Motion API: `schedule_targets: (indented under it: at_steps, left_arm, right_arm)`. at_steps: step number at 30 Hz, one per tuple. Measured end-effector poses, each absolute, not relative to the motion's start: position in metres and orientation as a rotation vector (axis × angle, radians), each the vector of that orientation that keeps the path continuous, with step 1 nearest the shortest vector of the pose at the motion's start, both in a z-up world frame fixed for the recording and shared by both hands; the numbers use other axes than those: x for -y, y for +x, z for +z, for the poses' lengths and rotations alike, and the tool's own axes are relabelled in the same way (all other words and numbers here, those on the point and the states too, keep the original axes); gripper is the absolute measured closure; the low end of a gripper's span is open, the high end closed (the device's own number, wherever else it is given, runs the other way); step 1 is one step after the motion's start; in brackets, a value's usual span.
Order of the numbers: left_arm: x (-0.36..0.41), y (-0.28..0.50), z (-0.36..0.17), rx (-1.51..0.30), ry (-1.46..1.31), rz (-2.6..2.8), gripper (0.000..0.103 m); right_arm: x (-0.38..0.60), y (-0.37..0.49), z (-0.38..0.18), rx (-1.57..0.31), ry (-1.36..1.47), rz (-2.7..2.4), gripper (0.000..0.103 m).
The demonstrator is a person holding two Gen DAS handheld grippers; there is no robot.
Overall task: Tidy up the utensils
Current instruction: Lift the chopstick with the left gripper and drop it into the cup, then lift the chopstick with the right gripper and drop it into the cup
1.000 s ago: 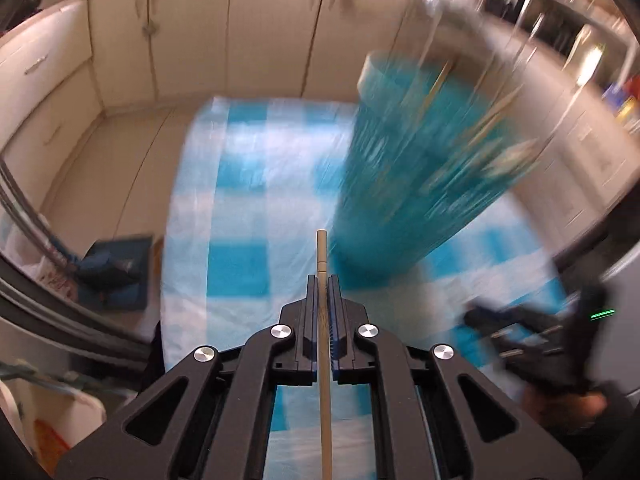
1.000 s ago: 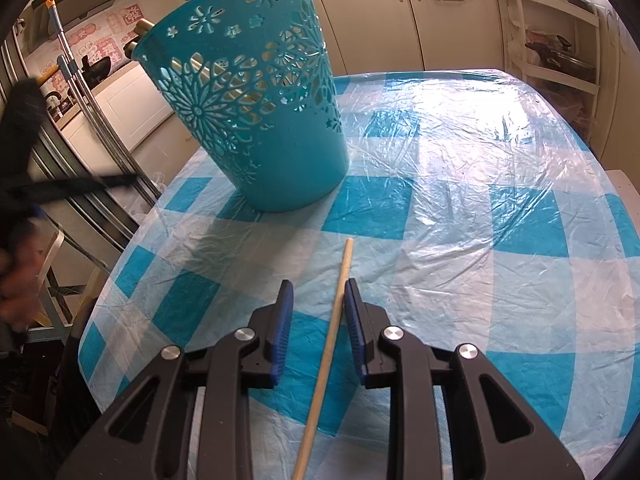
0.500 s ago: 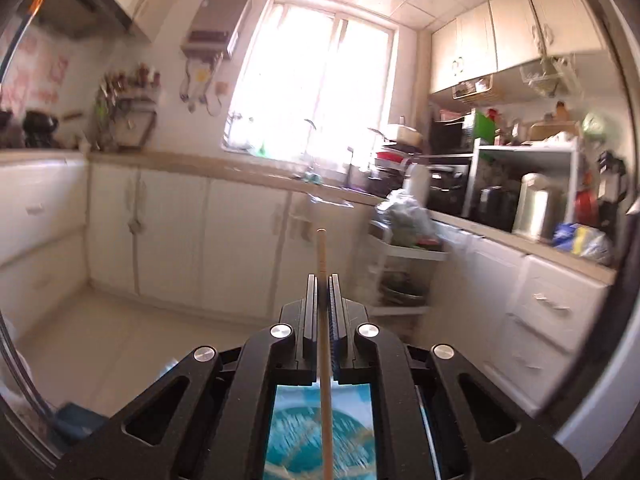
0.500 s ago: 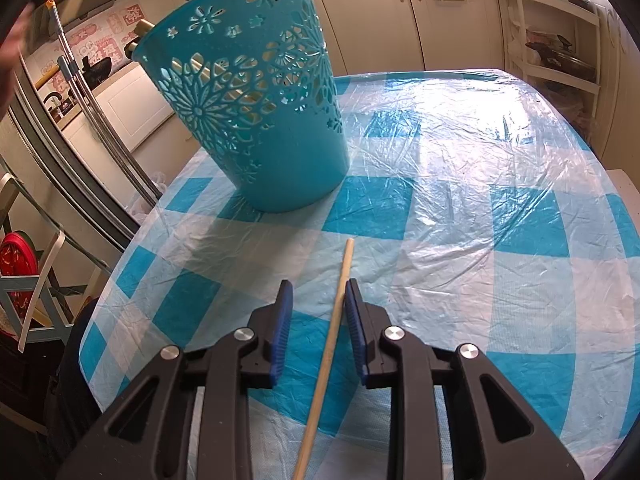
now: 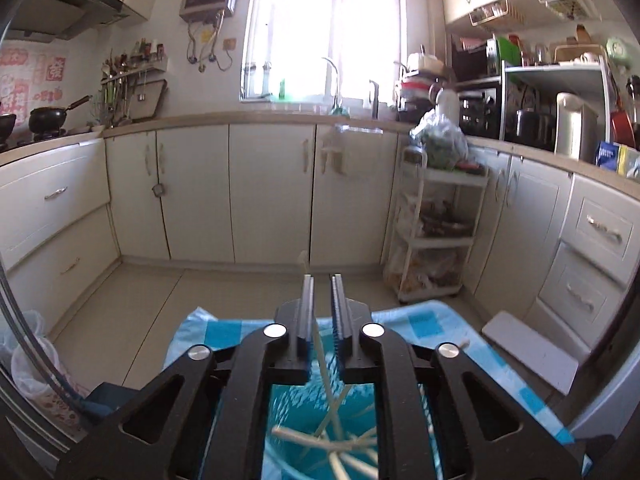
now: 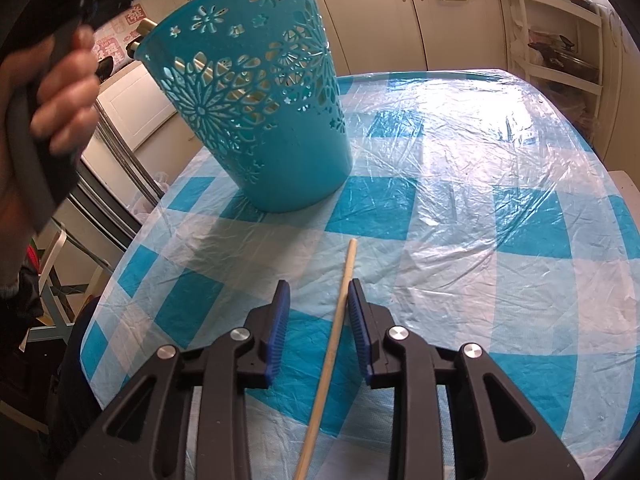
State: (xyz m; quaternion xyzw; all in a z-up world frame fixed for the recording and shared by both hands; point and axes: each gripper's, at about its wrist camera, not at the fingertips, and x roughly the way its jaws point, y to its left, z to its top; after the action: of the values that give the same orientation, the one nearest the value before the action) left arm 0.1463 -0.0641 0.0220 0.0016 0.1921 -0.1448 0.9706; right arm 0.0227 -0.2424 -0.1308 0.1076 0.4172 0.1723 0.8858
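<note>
Overhead, left hand-held gripper (image 5: 323,300) open above basket (image 6: 256,92).

Blue-checked plastic tablecloth (image 6: 460,208) under the fingers, cream cabinets (image 5: 272,192) ahead, a white storage trolley (image 5: 436,236) off to their right.

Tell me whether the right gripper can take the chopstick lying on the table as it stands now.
Probably yes. The right gripper is open with the chopstick lying lengthwise between its fingers on the checked tablecloth. Nothing sits on it, and the teal basket stands well ahead.
</note>
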Motion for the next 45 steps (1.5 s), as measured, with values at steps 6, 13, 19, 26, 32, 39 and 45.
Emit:
schedule_targets:
  at_steps: [6, 13, 19, 26, 32, 39, 45]
  left_arm:
    - [0.023, 0.113, 0.017, -0.378, -0.046, -0.240, 0.041]
    - [-0.041, 0.087, -0.001, -0.440, -0.167, -0.158, 0.030]
    - [-0.071, 0.076, -0.038, -0.555, -0.243, -0.119, 0.027]
    - [-0.076, 0.068, -0.070, -0.641, -0.255, -0.117, 0.027]
    - [-0.068, 0.060, -0.067, -0.646, -0.264, -0.141, 0.027]
    - [-0.063, 0.050, -0.055, -0.635, -0.289, -0.168, 0.023]
    - [-0.063, 0.051, -0.057, -0.639, -0.303, -0.178, 0.023]
  right_arm:
    - [0.235, 0.023, -0.129, -0.877, 0.183, 0.324, 0.077]
    - [0.213, 0.021, -0.128, -0.879, -0.015, 0.204, 0.097]
    - [0.234, 0.005, -0.104, -0.837, 0.149, 0.280, 0.098]
    - [0.270, -0.006, -0.004, -0.565, 0.382, 0.409, 0.098]
    - [0.244, 0.042, 0.069, -0.329, 0.409, 0.450, 0.098]
    - [0.214, 0.112, 0.075, -0.261, 0.373, 0.319, 0.098]
    - [0.212, 0.142, 0.057, -0.332, 0.354, 0.252, 0.097]
